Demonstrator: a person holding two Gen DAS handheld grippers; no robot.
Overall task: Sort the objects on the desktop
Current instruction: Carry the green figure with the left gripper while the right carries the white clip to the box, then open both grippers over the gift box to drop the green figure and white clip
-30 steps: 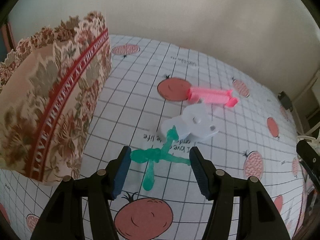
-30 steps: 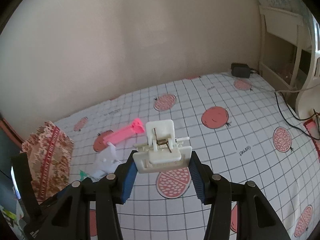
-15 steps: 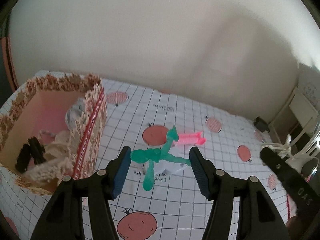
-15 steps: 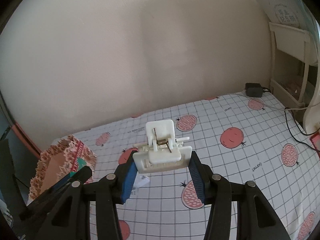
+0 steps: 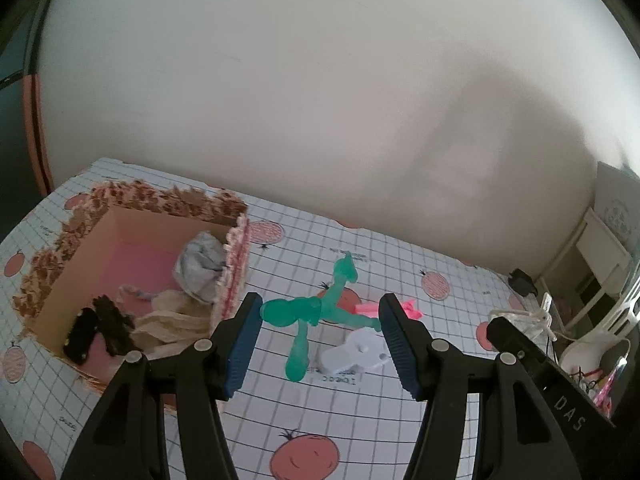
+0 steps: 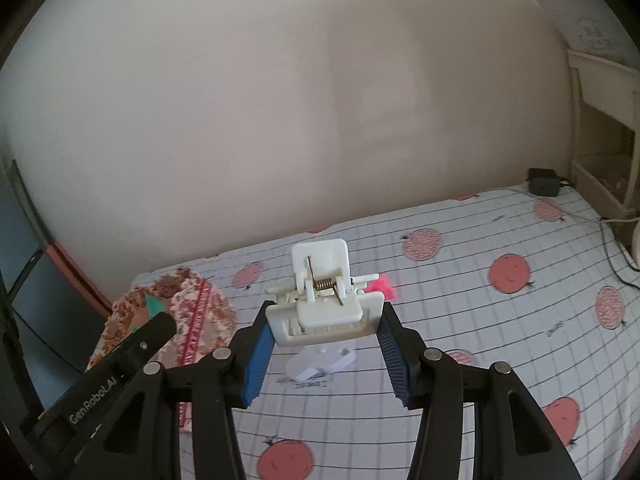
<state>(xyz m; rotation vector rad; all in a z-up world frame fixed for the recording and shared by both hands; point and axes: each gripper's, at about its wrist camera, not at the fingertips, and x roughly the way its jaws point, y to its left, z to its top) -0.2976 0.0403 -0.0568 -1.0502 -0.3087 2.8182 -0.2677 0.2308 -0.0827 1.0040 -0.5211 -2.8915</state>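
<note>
Two grippers, each carrying one small thing above the patterned tablecloth [image 5: 400, 420]

In the left wrist view we see the left gripper [image 5: 320, 334] pinching a green plastic figure [image 5: 310, 312] between its blue pads, lifted clear of the cloth and just right of the open floral box [image 5: 240, 256], which holds crumpled paper [image 5: 200, 270], a pale cloth and something black. In the right wrist view the right gripper [image 6: 324, 354] is clamped on the wide base of a white spring clip [image 6: 322, 300], also off the cloth. Below them on the cloth we see a white plastic piece [image 5: 354, 354] and beyond it a pink item [image 5: 410, 308], partly hidden. The floral box sits at the cloth's left end, near the wall
</note>
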